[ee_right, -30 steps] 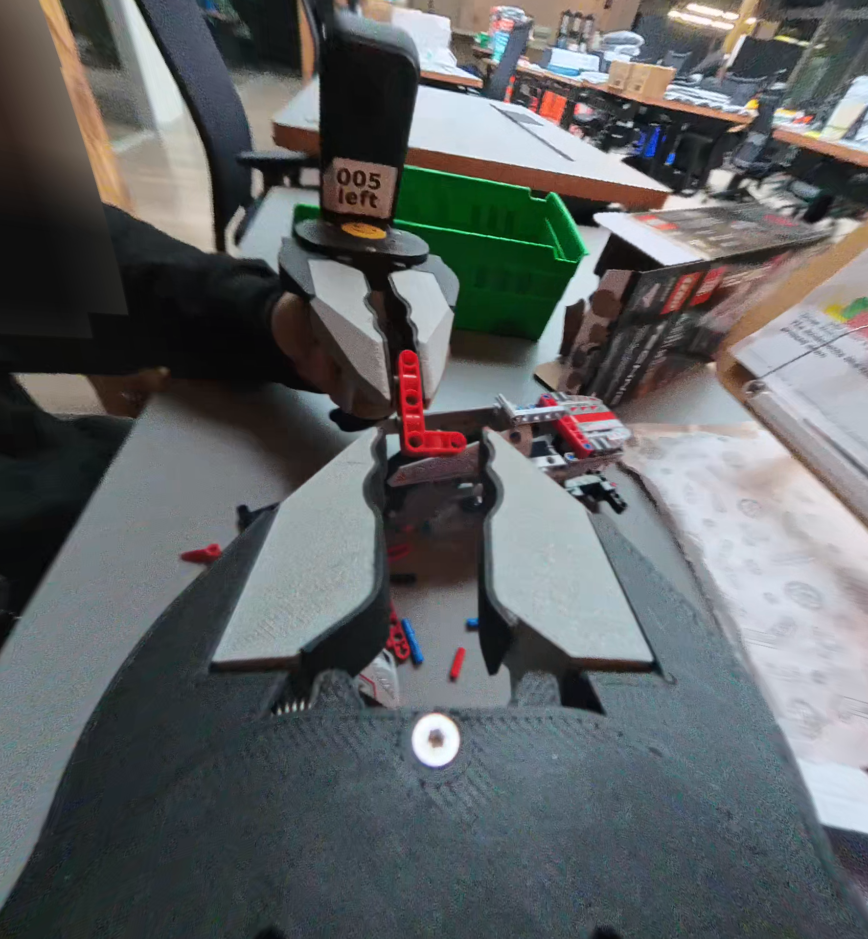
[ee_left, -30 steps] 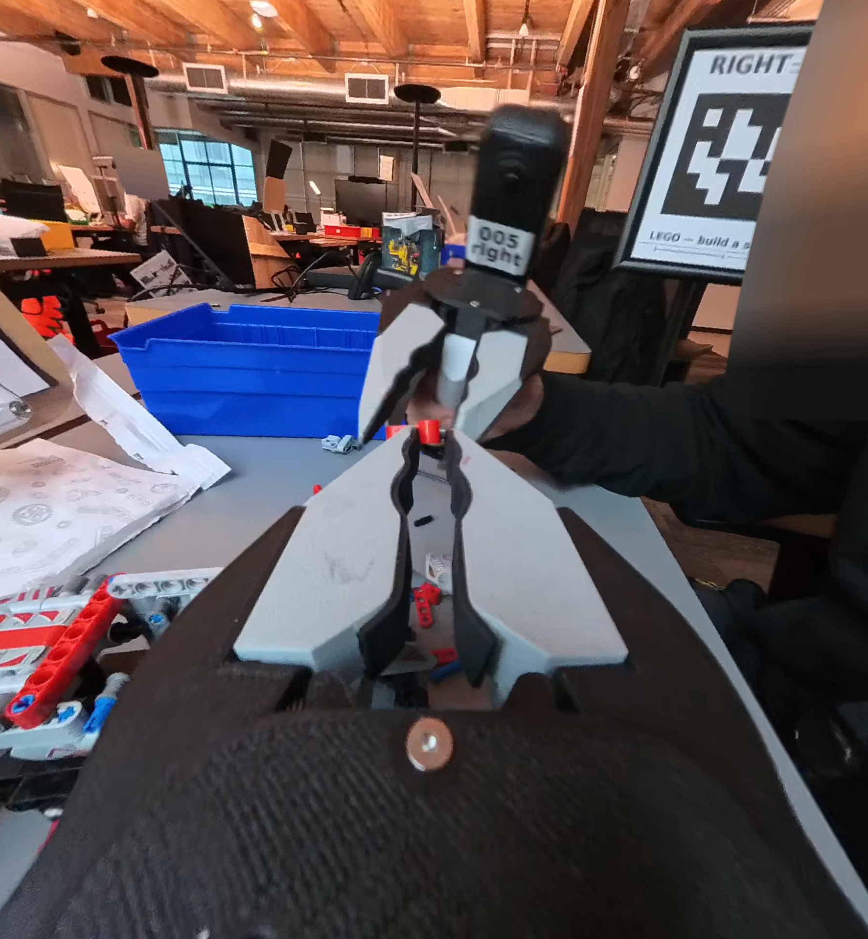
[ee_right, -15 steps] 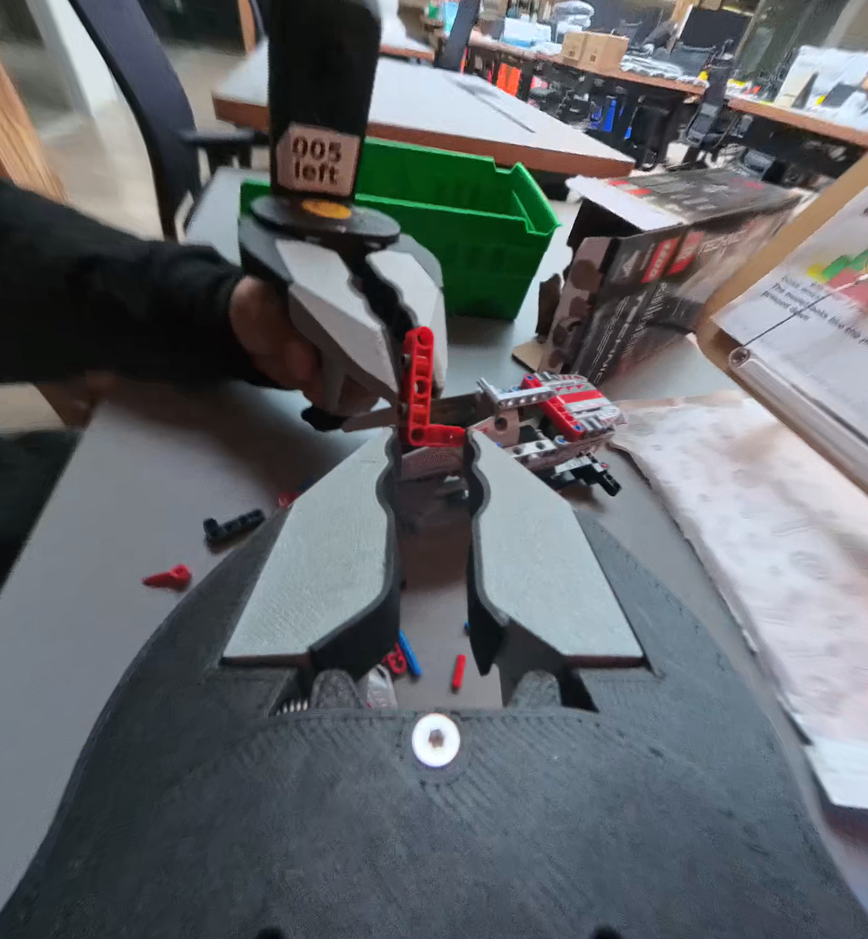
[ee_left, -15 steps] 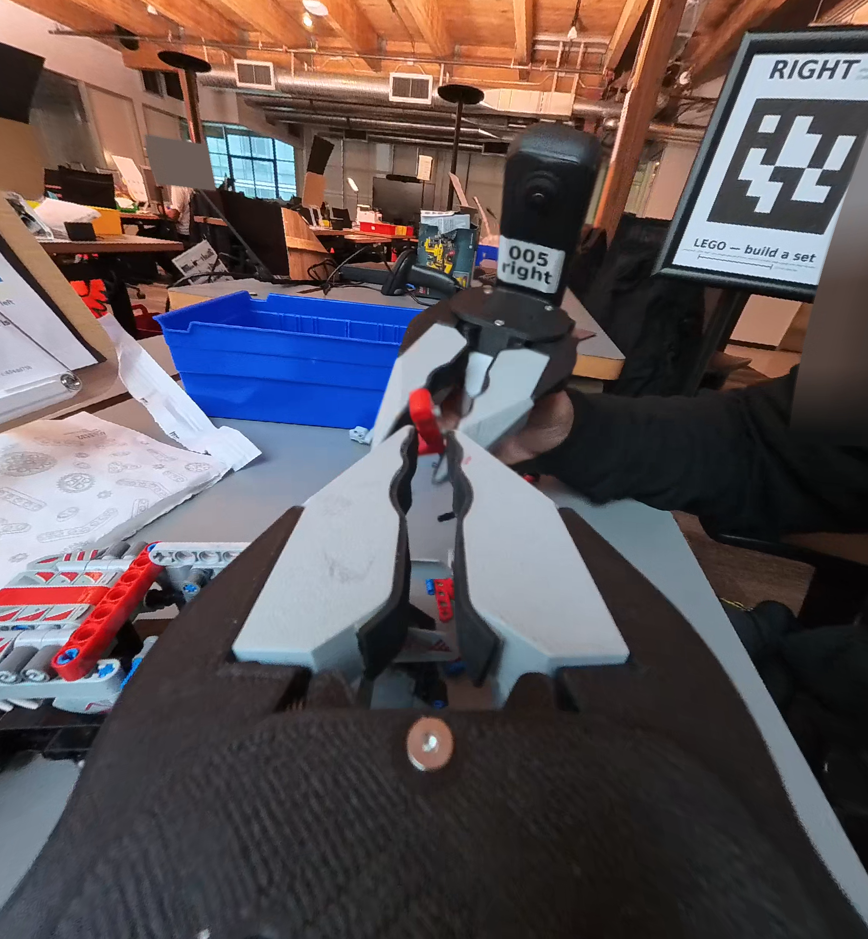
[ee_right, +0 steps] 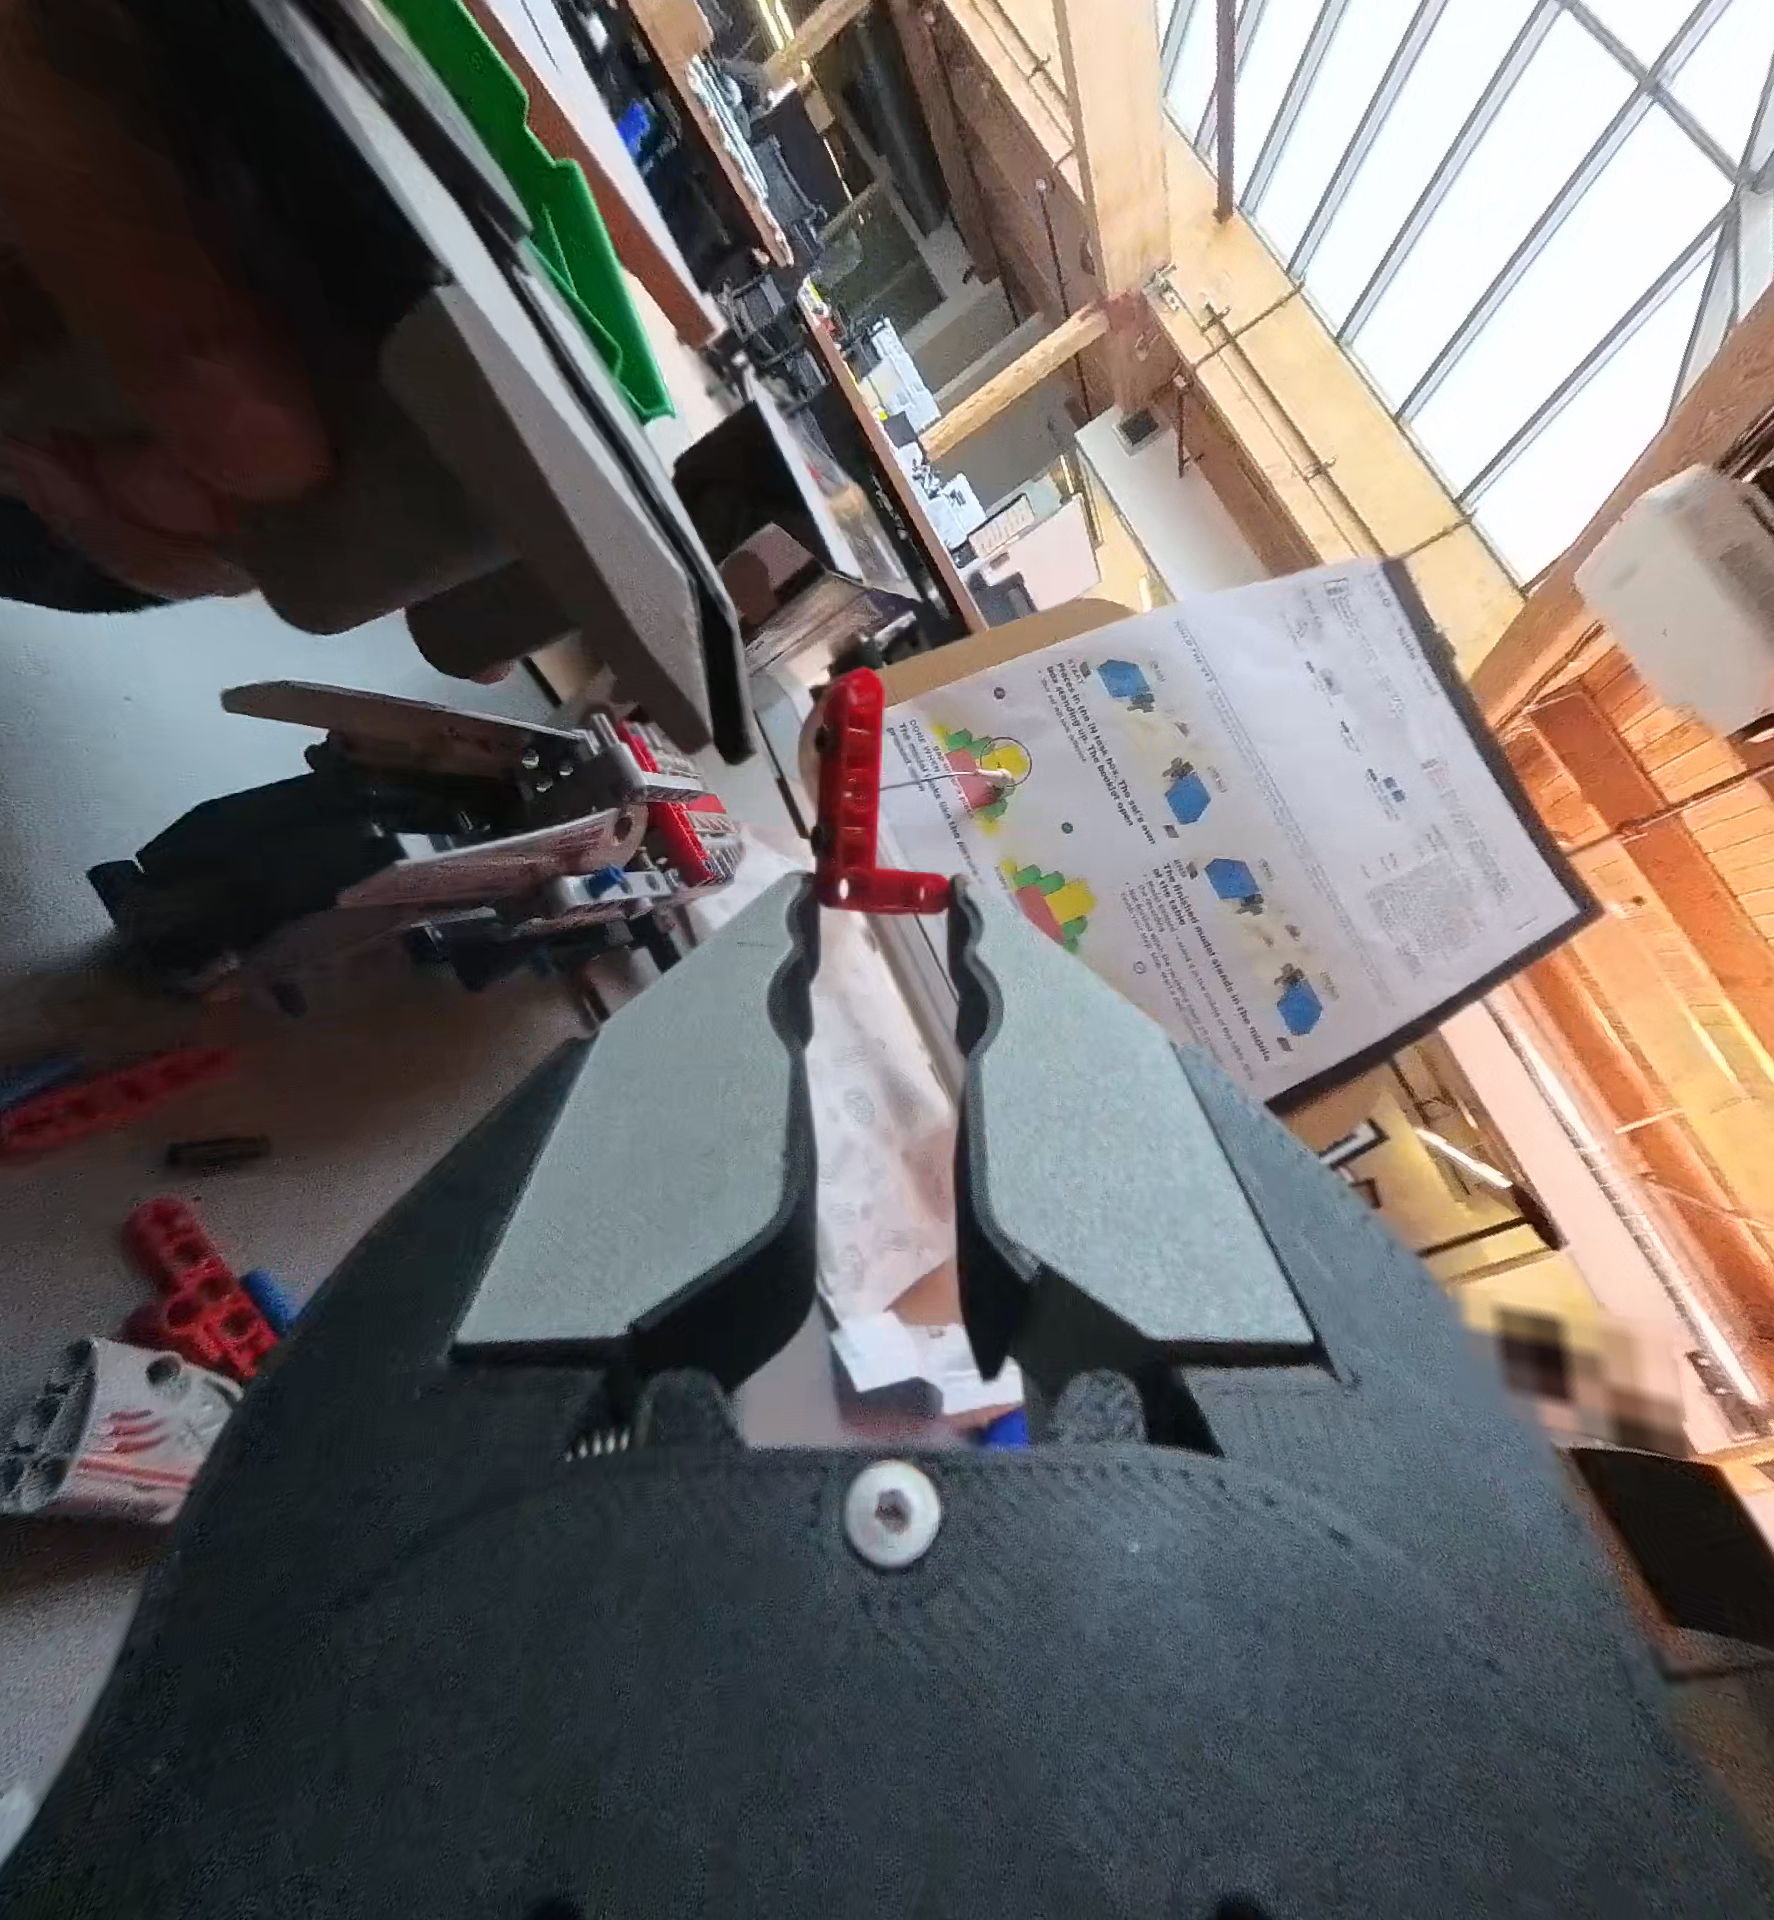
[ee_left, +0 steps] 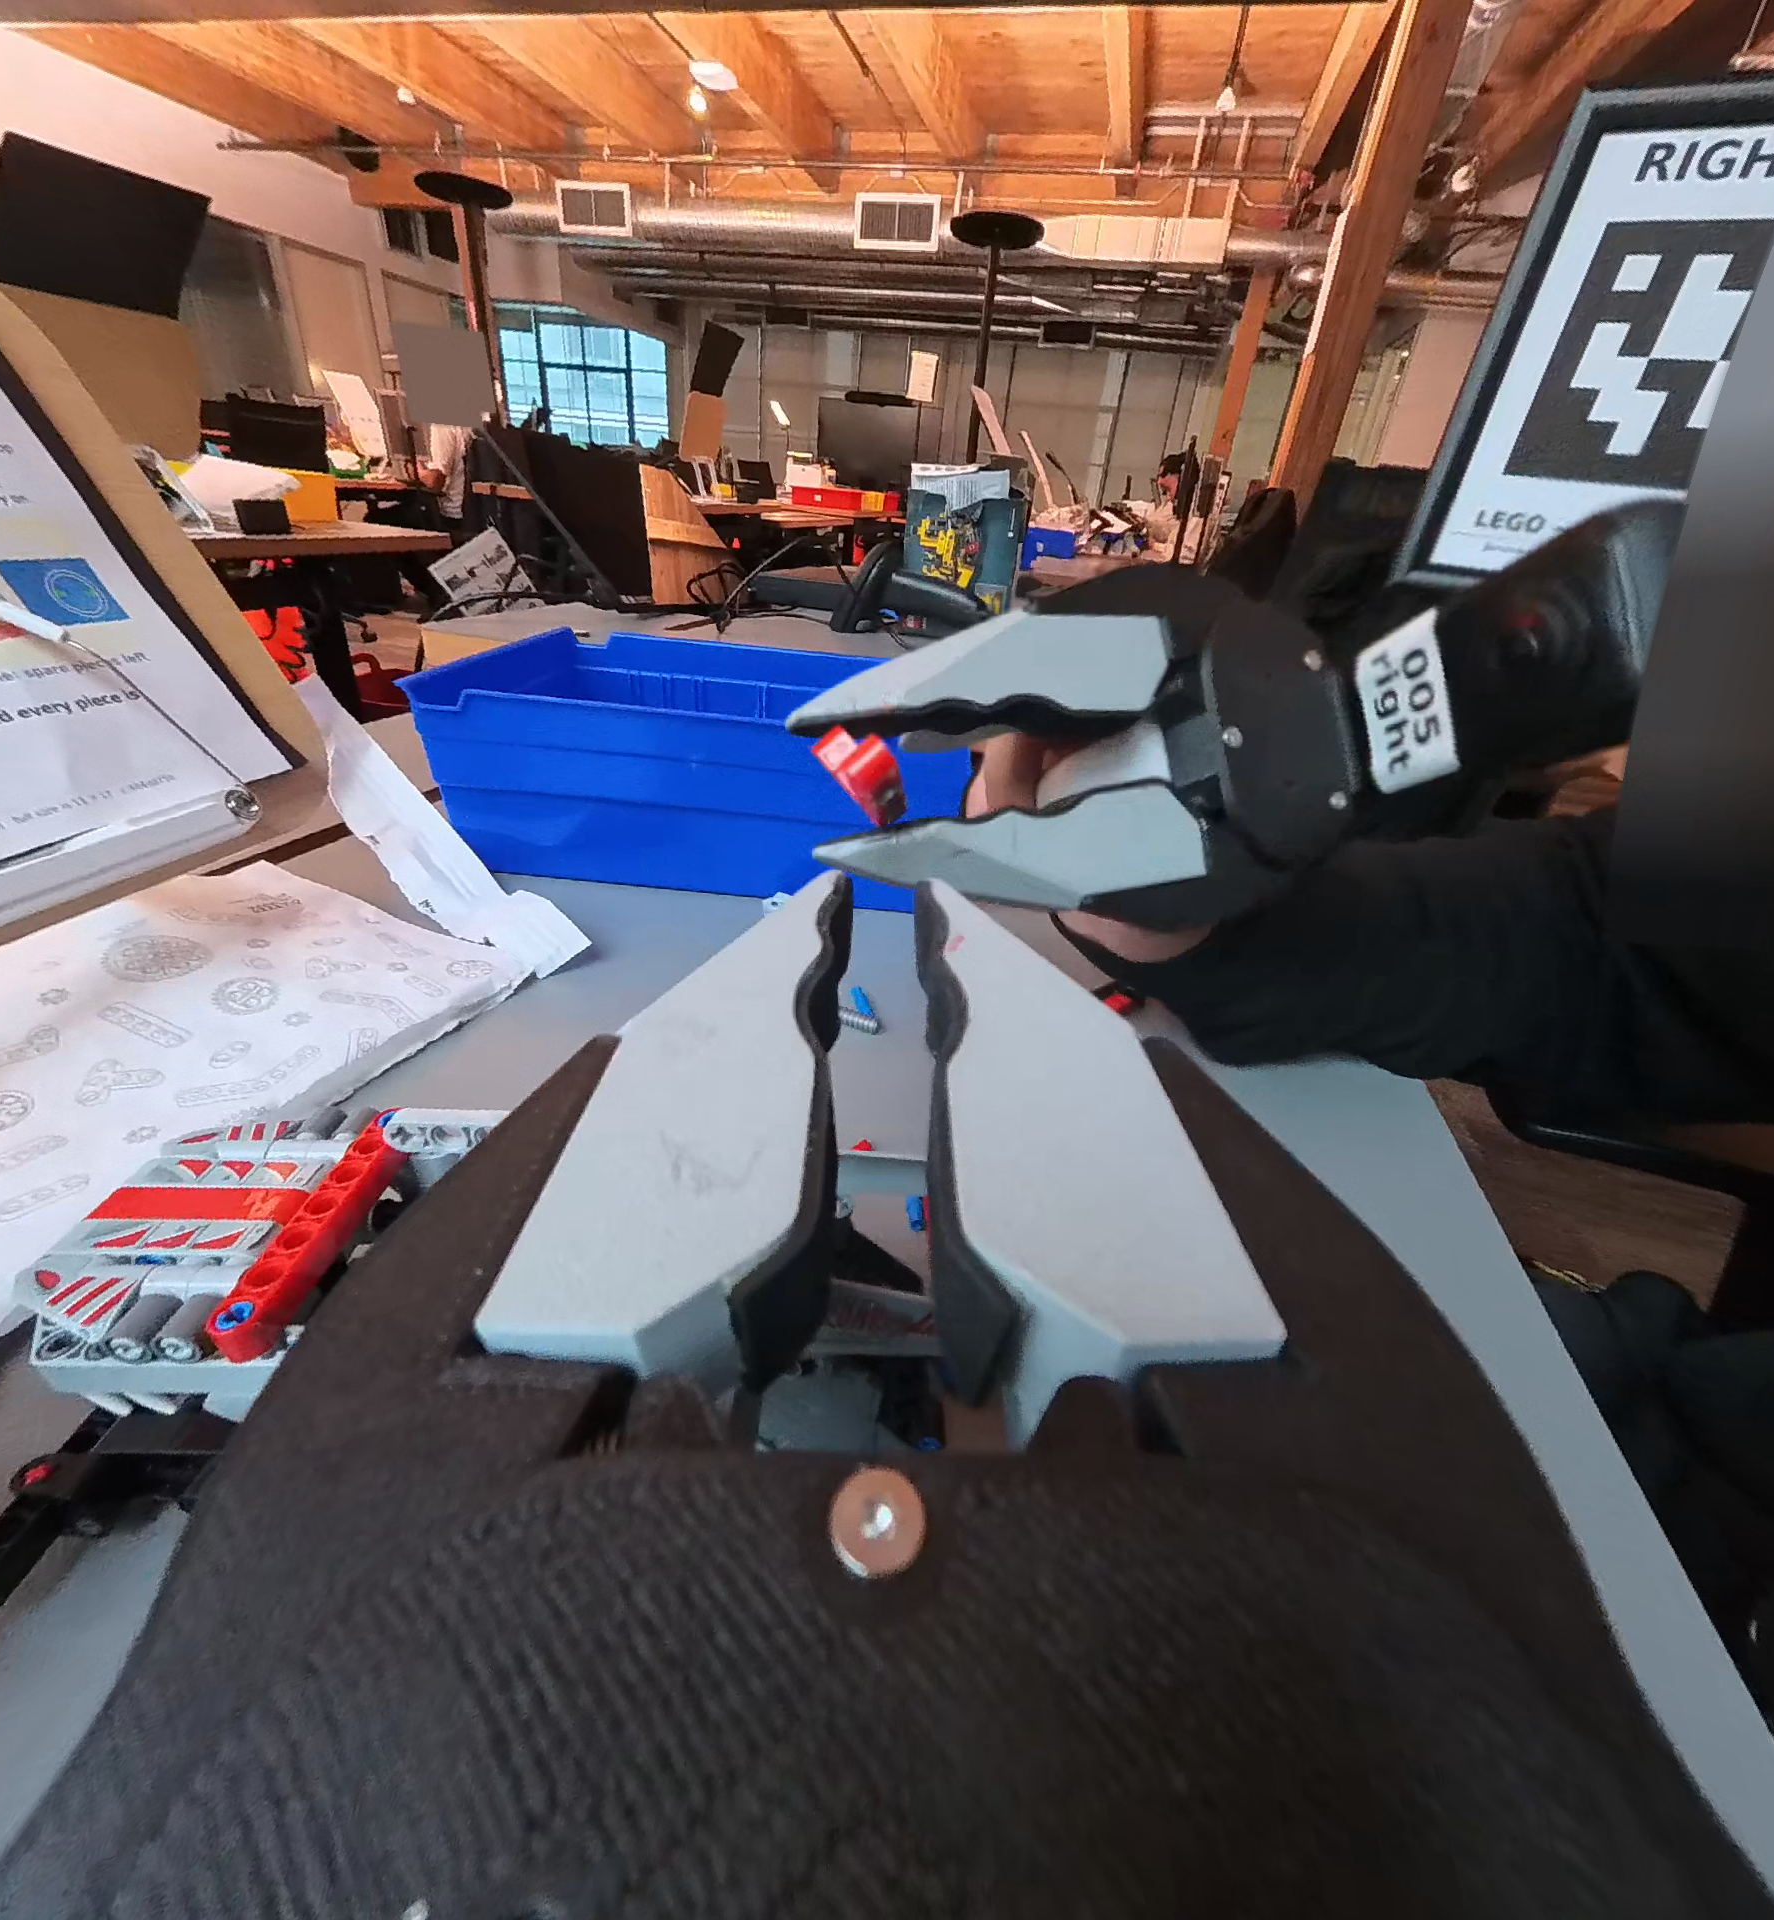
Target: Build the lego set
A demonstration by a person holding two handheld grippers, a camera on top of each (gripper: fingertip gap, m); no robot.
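My right gripper (ee_right: 883,885) is shut on a red L-shaped beam (ee_right: 855,800), gripping its short leg while the long leg sticks out past the tips. In the left wrist view the right gripper (ee_left: 841,779) is rolled onto its side above the table, with the red beam (ee_left: 857,767) between its tips. My left gripper (ee_left: 881,906) is slightly open and empty, just below the right one. The partly built grey, red and black model (ee_left: 228,1247) lies on the grey table (ee_left: 1278,1143) to the left. It also shows in the right wrist view (ee_right: 509,831).
A blue bin (ee_left: 654,748) stands behind the grippers and a green bin (ee_right: 582,249) is on the other side. An instruction board (ee_right: 1226,831) and a printed paper bag (ee_left: 135,1029) lie left. Loose pieces (ee_right: 192,1299) and a blue pin (ee_left: 862,1006) are scattered on the table.
The red beam has passed from my left gripper to my right one. The right gripper has rolled onto its side with it and pulled away. The left gripper has let go.
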